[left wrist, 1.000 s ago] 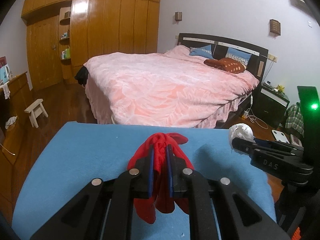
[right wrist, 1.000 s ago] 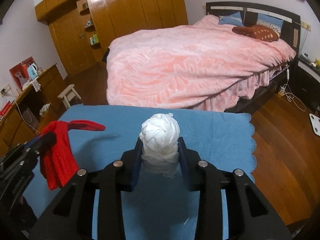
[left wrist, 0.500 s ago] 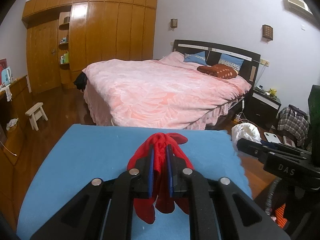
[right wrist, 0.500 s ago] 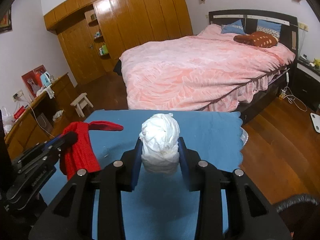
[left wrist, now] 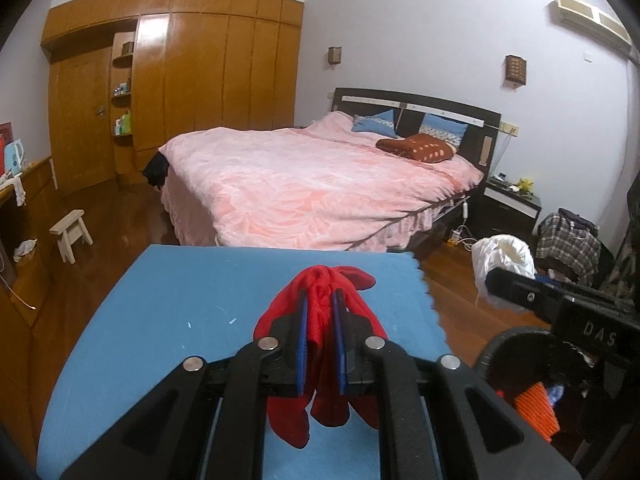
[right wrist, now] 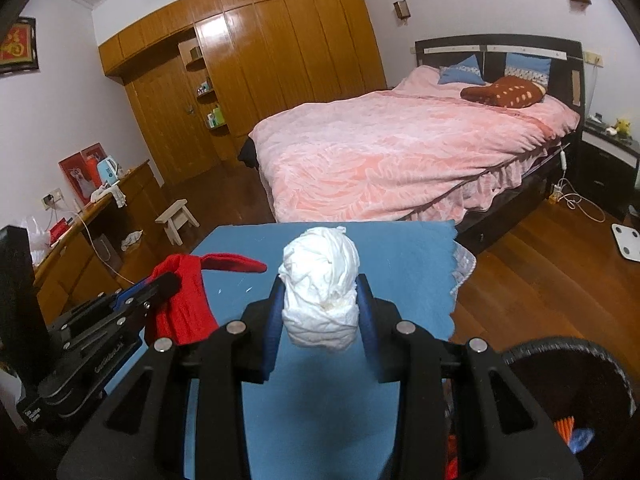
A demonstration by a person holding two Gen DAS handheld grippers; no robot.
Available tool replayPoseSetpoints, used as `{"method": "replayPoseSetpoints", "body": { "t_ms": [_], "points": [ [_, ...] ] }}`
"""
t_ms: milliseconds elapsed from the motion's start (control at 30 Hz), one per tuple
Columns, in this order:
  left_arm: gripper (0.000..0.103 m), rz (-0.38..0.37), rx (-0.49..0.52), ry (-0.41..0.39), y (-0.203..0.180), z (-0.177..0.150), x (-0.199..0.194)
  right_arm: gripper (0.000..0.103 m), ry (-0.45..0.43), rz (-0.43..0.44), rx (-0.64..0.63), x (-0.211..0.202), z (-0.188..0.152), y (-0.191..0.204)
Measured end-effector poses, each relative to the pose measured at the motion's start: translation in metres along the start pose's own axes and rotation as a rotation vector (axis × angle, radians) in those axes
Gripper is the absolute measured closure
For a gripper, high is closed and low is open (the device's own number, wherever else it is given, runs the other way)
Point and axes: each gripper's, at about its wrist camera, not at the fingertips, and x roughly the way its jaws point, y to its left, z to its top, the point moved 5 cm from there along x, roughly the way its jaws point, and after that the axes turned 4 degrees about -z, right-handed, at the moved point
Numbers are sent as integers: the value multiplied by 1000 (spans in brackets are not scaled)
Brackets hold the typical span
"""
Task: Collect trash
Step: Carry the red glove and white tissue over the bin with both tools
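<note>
A: What does each gripper carry?

B: The left gripper (left wrist: pixel 320 308) is clamped on a red cloth (left wrist: pixel 320 320), which droops below the fingers over the blue table cover (left wrist: pixel 180 300). The right gripper (right wrist: pixel 320 300) pinches a white wad of tissue (right wrist: pixel 320 276) between its blue pads, lifted clear of the cover.

A: And the bin?

B: In the right wrist view a dark round bin (right wrist: pixel 576 364) sits at five o'clock, beside the table's edge; something orange lies inside, though I can't make out what it is.

A: Describe the room.

B: A bed with a pink quilt (left wrist: pixel 320 188) stands at twelve o'clock beyond the table, with blue pillows and a brown cushion (left wrist: pixel 416 148) against a dark headboard. A wooden wardrobe (left wrist: pixel 200 80) fills the wall at eleven o'clock. A small pale stool (left wrist: pixel 72 232) stands on the wooden floor at nine o'clock, near a low wooden cabinet (right wrist: pixel 100 232). A dark nightstand (left wrist: pixel 512 208) stands at two o'clock.
</note>
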Motion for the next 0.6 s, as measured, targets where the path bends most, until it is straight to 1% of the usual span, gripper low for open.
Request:
{"method": "replayPoseSetpoints", "body": {
  "t_ms": [200, 400, 600],
  "points": [
    [92, -32, 8, -9, -24, -8, -30, 70, -15, -5, 12, -39, -18, 0],
    [92, -57, 30, -9, -43, -15, -51, 70, -23, -23, 5, -69, -35, -1],
    [92, -84, 53, -8, -55, -23, -68, 70, -28, -41, 15, -98, -57, -4]
  ]
}}
